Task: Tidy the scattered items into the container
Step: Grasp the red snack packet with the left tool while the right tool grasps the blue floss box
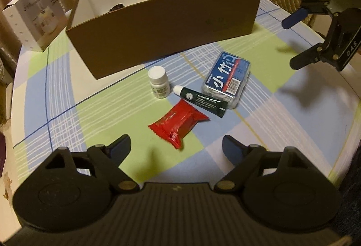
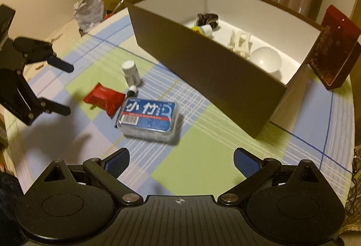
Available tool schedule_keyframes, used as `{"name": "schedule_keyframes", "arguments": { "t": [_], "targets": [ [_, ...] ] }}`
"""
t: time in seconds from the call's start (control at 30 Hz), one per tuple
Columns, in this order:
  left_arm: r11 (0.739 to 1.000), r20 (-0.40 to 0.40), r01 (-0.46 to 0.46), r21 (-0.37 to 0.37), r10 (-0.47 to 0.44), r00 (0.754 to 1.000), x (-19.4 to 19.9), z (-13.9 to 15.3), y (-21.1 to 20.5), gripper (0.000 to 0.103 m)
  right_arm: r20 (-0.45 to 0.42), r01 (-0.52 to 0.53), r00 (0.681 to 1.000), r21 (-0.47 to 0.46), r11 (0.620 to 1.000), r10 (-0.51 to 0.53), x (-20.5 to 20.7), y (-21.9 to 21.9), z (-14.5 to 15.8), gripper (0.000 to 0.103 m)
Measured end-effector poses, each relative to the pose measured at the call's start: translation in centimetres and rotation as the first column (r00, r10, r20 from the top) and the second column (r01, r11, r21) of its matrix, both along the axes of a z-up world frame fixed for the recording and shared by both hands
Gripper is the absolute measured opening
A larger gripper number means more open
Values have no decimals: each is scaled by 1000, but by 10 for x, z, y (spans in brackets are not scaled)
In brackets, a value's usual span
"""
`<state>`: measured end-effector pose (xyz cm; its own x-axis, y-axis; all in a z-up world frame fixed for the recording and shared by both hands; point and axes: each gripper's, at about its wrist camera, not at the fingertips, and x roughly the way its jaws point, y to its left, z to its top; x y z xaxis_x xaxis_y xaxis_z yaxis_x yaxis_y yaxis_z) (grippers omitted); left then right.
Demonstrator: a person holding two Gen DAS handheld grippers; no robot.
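Note:
A brown cardboard box (image 1: 167, 27) (image 2: 203, 61) with white inside stands on the checked tablecloth. In front of it lie a white pill bottle (image 1: 159, 81) (image 2: 130, 73), a dark green tube (image 1: 202, 100) (image 2: 132, 90), a red snack packet (image 1: 178, 125) (image 2: 105, 99) and a clear floss-pick box with a blue label (image 1: 227, 79) (image 2: 149, 118). My left gripper (image 1: 177, 146) (image 2: 65, 89) is open and empty, just short of the red packet. My right gripper (image 2: 181, 160) (image 1: 295, 41) is open and empty, above the table near the floss-pick box.
Inside the box lie a white bowl (image 2: 266, 61), a white clip-like object (image 2: 240, 41), a small bottle (image 2: 204, 30) and a dark bundle (image 2: 207, 18). A red box (image 2: 334, 47) leans at its right end. A white carton (image 1: 33, 13) stands at the left. Cartons and a crumpled bag (image 2: 90, 9) sit beyond the table.

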<state>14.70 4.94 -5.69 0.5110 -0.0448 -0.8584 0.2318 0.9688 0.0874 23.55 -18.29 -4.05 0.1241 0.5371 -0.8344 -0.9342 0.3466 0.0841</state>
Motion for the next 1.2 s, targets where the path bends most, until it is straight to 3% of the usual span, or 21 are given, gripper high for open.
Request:
{"name": "schedule_keyframes", "arguments": {
  "t": [0.27,0.53,0.6,0.63,0.7,0.77,0.8,1.03,1.2],
  "targets": [
    [993,-27,111,27,-111,993,23,-18,-1,83,2,-17,1000,-32,999,18,13,1,-13,103],
    [968,-70,249,19,-248,966,47,-33,1,79,-15,-65,998,-52,997,64,29,-3,-20,103],
    [962,-84,274,6,-272,959,53,-38,1,76,-21,-83,996,-57,995,82,32,-2,-21,103],
    [960,-96,279,-4,-278,956,56,-42,1,68,-22,-94,995,-60,994,93,32,-2,-22,103],
    [962,-119,268,-44,-272,955,61,-47,5,55,-23,-120,993,-64,991,119,33,0,-23,103],
    [963,-112,253,-94,-262,958,61,-47,10,32,-27,-149,989,-60,987,148,31,2,-24,103],
    [963,-110,250,-103,-261,959,59,-46,11,29,-31,-166,986,-55,985,164,30,3,-24,103],
    [979,-121,163,-124,-178,977,37,-45,30,27,-7,-310,951,-4,951,310,18,25,-27,103],
    [988,-121,59,-139,-76,990,23,-45,44,27,55,-432,900,-26,901,433,8,54,-35,103]
  ]
}}
